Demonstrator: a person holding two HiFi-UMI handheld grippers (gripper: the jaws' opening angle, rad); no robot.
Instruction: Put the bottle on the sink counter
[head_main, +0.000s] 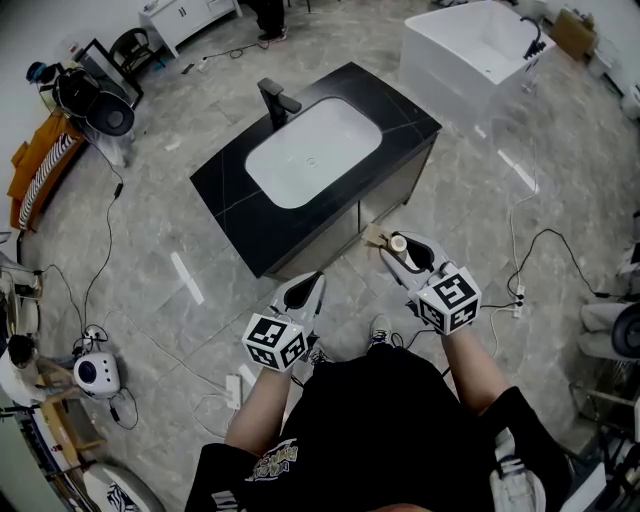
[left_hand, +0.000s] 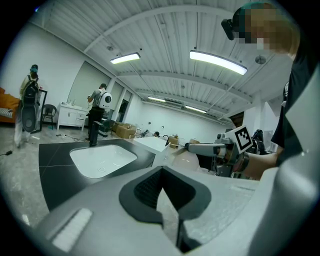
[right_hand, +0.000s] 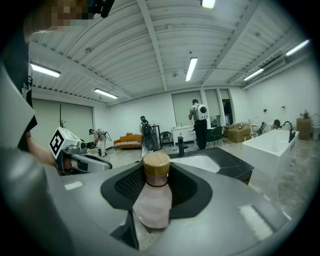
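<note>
A pale pink bottle with a round wooden cap sits between the jaws of my right gripper, which is shut on it. In the head view that gripper hangs just off the near right corner of the black sink counter, above the floor. The counter holds a white basin and a black faucet. My left gripper is shut and empty, near the counter's front edge. The left gripper view shows the closed jaws, the counter, and the bottle held to the right.
A white bathtub stands at the back right. Cables and a power strip lie on the grey floor. A white device and an orange sofa are at the left. People stand beyond the counter.
</note>
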